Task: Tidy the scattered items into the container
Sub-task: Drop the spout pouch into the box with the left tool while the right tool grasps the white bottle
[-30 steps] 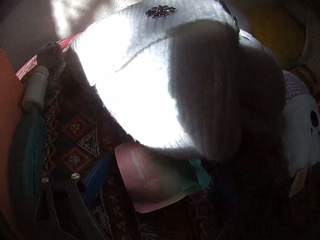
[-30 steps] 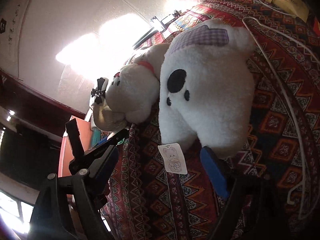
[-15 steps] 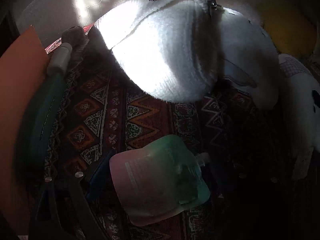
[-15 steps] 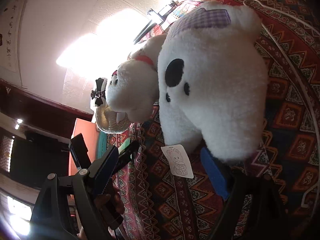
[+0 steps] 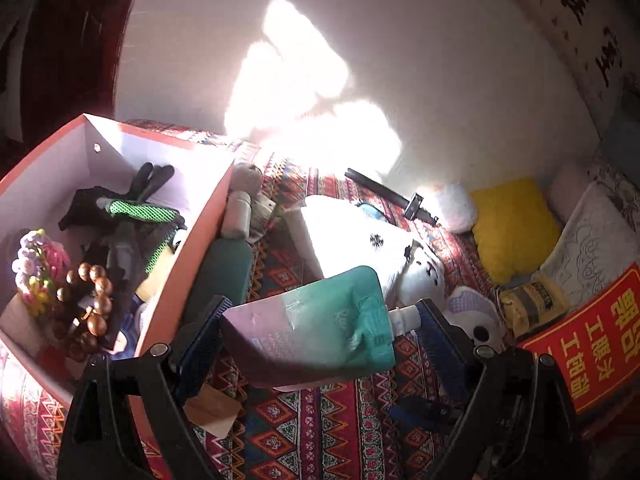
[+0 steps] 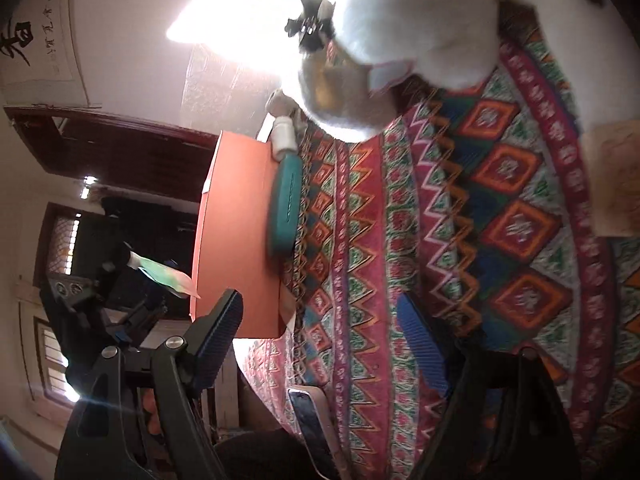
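A pink-and-teal spout pouch (image 5: 312, 332) hangs above the patterned bedspread (image 5: 320, 428), and my left gripper (image 5: 320, 320) is shut on it, pads at both ends. To its left stands the orange box (image 5: 192, 240), white inside, holding wooden beads (image 5: 92, 296), a black-green glove and several other bits. The right wrist view shows the same box (image 6: 236, 220) from outside, with the pouch (image 6: 160, 274) held in the air beside it. My right gripper (image 6: 320, 304) hovers over the bedspread (image 6: 460, 220); its jaws are closing on nothing.
A teal bottle (image 5: 224, 272) with a white cap lies against the box. A white plush dog (image 5: 360, 236) with black clips, a small plush (image 5: 476, 312), a yellow cushion (image 5: 512, 228) and a red sign (image 5: 592, 340) lie to the right. A phone (image 6: 312, 416) sits at the bed's edge.
The left gripper has risen with the pouch off the bedspread and swung left, bringing the open box into view. The right gripper has swung away from the spotted plush toward the box.
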The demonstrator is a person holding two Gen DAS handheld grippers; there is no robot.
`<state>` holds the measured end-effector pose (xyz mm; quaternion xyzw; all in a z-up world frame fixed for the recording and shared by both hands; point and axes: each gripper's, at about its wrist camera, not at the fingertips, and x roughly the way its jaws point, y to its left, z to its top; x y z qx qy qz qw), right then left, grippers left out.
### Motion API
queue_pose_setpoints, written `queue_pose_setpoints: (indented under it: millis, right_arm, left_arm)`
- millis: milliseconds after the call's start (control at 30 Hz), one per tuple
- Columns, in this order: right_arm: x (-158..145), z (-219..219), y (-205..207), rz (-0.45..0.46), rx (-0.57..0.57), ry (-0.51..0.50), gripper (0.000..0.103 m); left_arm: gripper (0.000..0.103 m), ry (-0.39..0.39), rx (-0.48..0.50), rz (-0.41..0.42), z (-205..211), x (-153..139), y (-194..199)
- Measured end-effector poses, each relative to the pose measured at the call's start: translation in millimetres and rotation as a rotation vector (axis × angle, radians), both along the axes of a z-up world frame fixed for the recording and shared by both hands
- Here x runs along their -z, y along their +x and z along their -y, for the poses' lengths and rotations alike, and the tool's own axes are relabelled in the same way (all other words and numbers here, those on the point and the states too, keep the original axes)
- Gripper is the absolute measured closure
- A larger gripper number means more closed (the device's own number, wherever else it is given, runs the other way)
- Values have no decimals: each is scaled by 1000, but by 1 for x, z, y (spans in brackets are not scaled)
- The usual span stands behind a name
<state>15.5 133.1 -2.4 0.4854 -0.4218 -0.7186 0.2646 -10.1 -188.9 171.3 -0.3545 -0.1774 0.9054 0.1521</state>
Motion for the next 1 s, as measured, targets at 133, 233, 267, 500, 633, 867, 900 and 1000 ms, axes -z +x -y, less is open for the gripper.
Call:
queue_pose_setpoints:
  millis: [133,233,267,500,633,867,900,1000]
  right_arm:
    - [-12,58,-43,-30,-37,25,33]
    - [-27,97,-96,-75,-30,124,38]
    - [-31,108,-116,-84,-27,163,39]
    - [-19,182,-244,-81,-59,529,51]
    - [14,194,-283,-7,-96,539,62]
    - [-31,166,-239,-103,-52,558,62]
    - [-50,159,-225,-145,-36,552,62]
    - [-112,151,-182,-280,-51,474,62]
  left_arm:
    - [12,93,-132,-38,86,-12,-19]
    - [12,138,-202,-47,129,-1,-20]
    - [11,133,-223,-35,138,5,-22]
    - [11,135,-268,18,169,36,-30]
    - [11,121,-286,14,178,37,-34]
    - [11,88,-327,8,189,37,-27]
    - [11,96,-333,6,192,38,-25]
    - [11,93,-364,-10,200,33,-18]
